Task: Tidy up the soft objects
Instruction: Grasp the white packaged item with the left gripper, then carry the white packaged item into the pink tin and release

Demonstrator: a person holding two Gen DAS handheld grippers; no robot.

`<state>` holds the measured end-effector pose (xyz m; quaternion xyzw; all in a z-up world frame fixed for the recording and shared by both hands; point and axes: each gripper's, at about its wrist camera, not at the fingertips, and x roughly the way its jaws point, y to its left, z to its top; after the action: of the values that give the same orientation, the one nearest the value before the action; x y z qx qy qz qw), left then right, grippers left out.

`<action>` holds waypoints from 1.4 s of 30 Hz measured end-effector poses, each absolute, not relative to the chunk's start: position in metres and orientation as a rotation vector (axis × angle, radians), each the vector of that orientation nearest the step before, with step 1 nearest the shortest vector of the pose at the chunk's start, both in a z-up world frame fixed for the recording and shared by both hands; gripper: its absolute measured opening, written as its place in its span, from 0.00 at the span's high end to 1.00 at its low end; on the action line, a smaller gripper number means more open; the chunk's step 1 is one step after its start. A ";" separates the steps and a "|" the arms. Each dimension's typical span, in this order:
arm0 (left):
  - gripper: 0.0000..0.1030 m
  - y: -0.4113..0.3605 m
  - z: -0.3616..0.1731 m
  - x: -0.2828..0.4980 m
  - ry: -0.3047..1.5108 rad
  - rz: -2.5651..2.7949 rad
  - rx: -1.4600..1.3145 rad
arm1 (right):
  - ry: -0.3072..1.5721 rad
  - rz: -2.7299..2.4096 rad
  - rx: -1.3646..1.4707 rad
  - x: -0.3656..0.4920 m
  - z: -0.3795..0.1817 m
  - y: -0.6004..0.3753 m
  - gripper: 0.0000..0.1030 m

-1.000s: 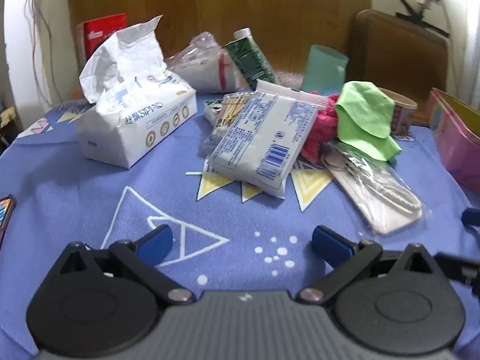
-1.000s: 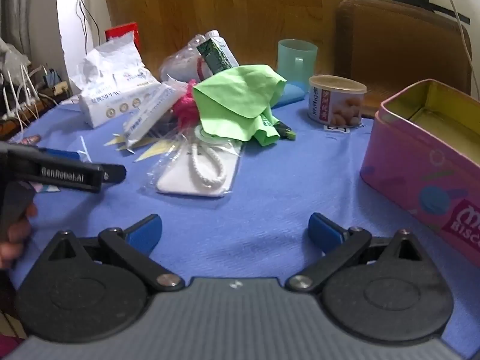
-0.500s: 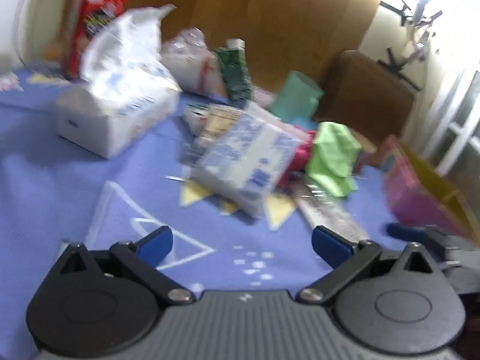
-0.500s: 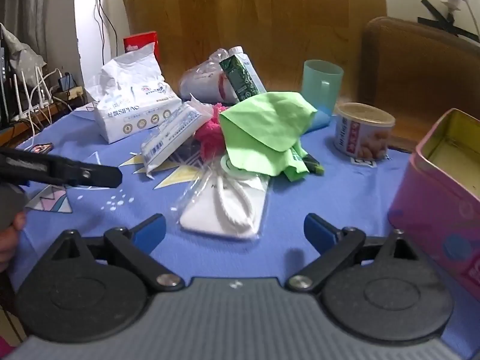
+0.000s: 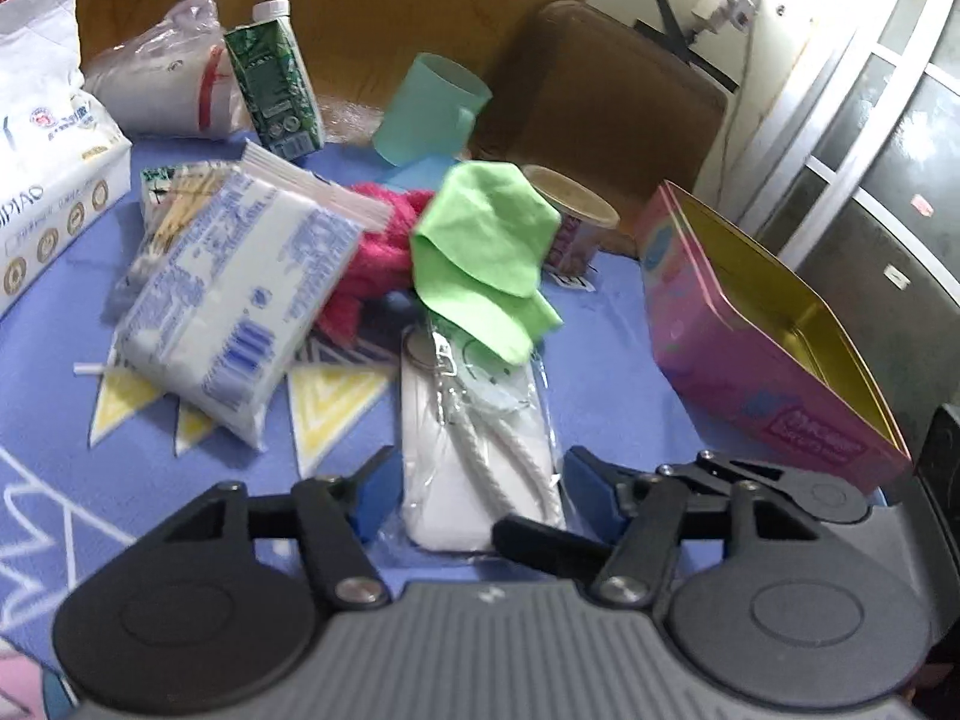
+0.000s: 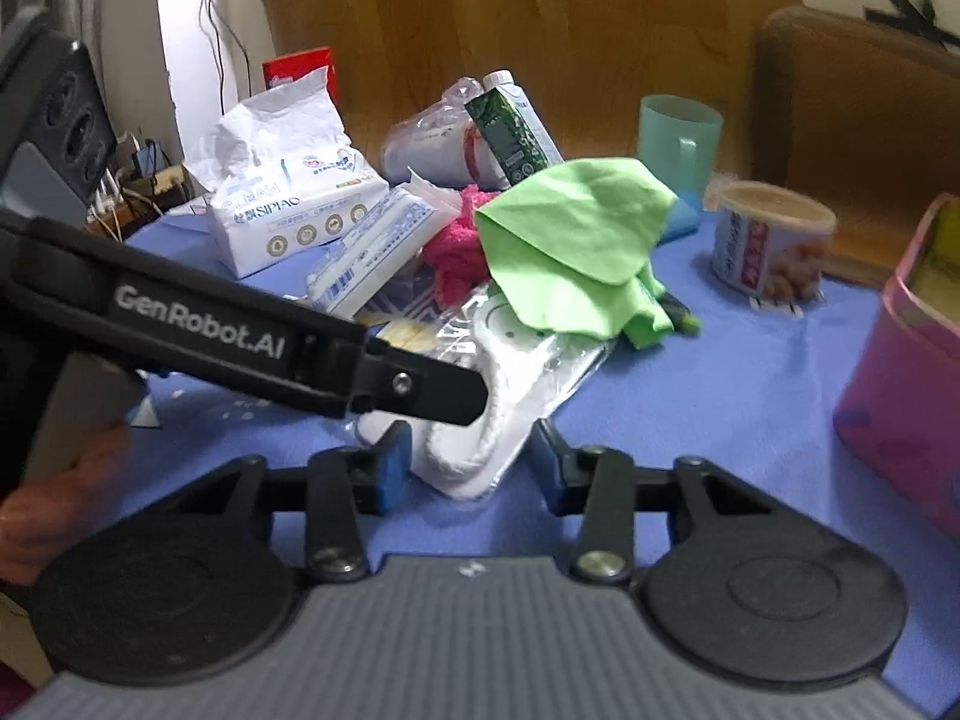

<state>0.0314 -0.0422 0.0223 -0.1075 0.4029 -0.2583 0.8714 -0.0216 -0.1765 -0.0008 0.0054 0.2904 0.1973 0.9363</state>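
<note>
A clear bag holding a white item with rope cords (image 5: 474,450) (image 6: 510,372) lies on the blue tablecloth. Its far end sits under a green cloth (image 5: 486,252) (image 6: 576,228). A pink fluffy cloth (image 5: 384,252) and a flat tissue pack (image 5: 240,282) lie to the left. My left gripper (image 5: 480,489) is closing with the bag's near end framed between its blue pads; I see no pad pressing on it. My right gripper (image 6: 471,465) is also closing around the same end, with a gap at its right pad. The left gripper's finger (image 6: 432,390) crosses over the bag.
An open pink tin (image 5: 750,348) stands at the right. Behind the pile are a big tissue pack (image 5: 48,180), a green carton (image 5: 273,90), a teal cup (image 5: 432,108) and a can (image 5: 576,222). A hand (image 6: 54,480) holds the left gripper.
The left view has swung right and come down over the bag. Both pairs of jaws have narrowed from wide open. The left gripper now reaches further across the right view.
</note>
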 end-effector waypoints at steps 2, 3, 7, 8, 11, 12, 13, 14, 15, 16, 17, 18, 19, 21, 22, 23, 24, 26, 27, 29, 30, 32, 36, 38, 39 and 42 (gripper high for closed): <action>0.46 -0.041 0.021 0.016 0.842 -0.549 -0.236 | 0.590 0.405 0.023 -0.033 -0.001 -0.180 0.58; 0.46 -0.042 0.022 0.009 0.839 -0.548 -0.234 | 0.587 0.411 0.028 -0.039 -0.001 -0.182 0.58; 0.46 -0.046 0.036 -0.013 0.800 -0.553 -0.209 | 0.563 0.413 0.038 -0.060 0.001 -0.184 0.58; 0.46 -0.050 0.044 -0.017 0.771 -0.563 -0.194 | 0.550 0.404 0.039 -0.063 0.002 -0.185 0.59; 0.46 -0.069 0.073 -0.022 0.679 -0.605 -0.128 | 0.472 0.367 0.041 -0.072 0.013 -0.194 0.60; 0.45 -0.079 0.082 -0.022 0.652 -0.621 -0.102 | 0.439 0.350 0.040 -0.074 0.019 -0.198 0.62; 0.45 -0.087 0.089 -0.022 0.626 -0.642 -0.079 | 0.406 0.330 0.039 -0.077 0.024 -0.203 0.63; 0.45 -0.101 0.097 -0.018 0.603 -0.666 -0.057 | 0.376 0.305 0.038 -0.080 0.027 -0.208 0.63; 0.45 -0.111 0.103 -0.013 0.588 -0.688 -0.043 | 0.350 0.275 0.039 -0.081 0.031 -0.214 0.63; 0.45 -0.122 0.106 -0.009 0.575 -0.711 -0.029 | 0.325 0.238 0.044 -0.081 0.035 -0.223 0.63; 0.45 -0.136 0.109 -0.003 0.565 -0.734 -0.011 | 0.308 0.206 0.051 -0.081 0.037 -0.231 0.63; 0.45 -0.151 0.110 0.004 0.559 -0.757 0.006 | 0.291 0.167 0.063 -0.080 0.040 -0.242 0.63; 0.45 -0.164 0.111 0.009 0.558 -0.779 0.015 | 0.279 0.133 0.074 -0.080 0.042 -0.253 0.63; 0.45 -0.191 0.107 0.021 0.570 -0.830 0.028 | 0.252 0.052 0.093 -0.080 0.045 -0.276 0.63; 0.45 -0.203 0.104 0.027 0.574 -0.858 0.035 | 0.245 0.018 0.103 -0.079 0.046 -0.286 0.63; 0.45 -0.220 0.101 0.031 0.583 -0.879 0.038 | 0.238 -0.016 0.119 -0.078 0.047 -0.299 0.63; 0.45 -0.234 0.099 0.036 0.584 -0.900 0.038 | 0.236 -0.047 0.129 -0.076 0.046 -0.308 0.63; 0.39 -0.254 0.092 0.039 0.572 -0.910 0.050 | 0.234 -0.110 0.132 -0.075 0.043 -0.325 0.63; 0.39 -0.263 0.086 0.037 0.567 -0.894 0.066 | 0.238 -0.152 0.126 -0.075 0.040 -0.332 0.62; 0.38 -0.268 0.080 0.036 0.560 -0.880 0.084 | 0.245 -0.203 0.137 -0.076 0.036 -0.345 0.61; 0.38 -0.265 0.079 0.031 0.559 -0.882 0.076 | 0.246 -0.208 0.158 -0.081 0.035 -0.351 0.61; 0.37 -0.252 0.080 0.027 0.555 -0.885 0.062 | 0.243 -0.211 0.180 -0.087 0.032 -0.359 0.61; 0.31 -0.205 0.083 0.015 0.505 -0.834 0.048 | 0.212 -0.189 0.192 -0.099 0.031 -0.348 0.61; 0.31 -0.177 0.079 0.012 0.510 -0.789 0.033 | 0.203 -0.154 0.174 -0.097 0.032 -0.337 0.61; 0.31 -0.163 0.076 0.011 0.519 -0.766 0.022 | 0.205 -0.133 0.160 -0.098 0.032 -0.328 0.61; 0.31 -0.123 0.062 0.011 0.554 -0.669 0.002 | 0.231 -0.056 0.131 -0.086 0.032 -0.304 0.61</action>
<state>0.0114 -0.1229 0.0618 0.0008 0.2684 -0.3239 0.9072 -0.0858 -0.3043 0.0317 0.0653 0.1151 -0.0281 0.9908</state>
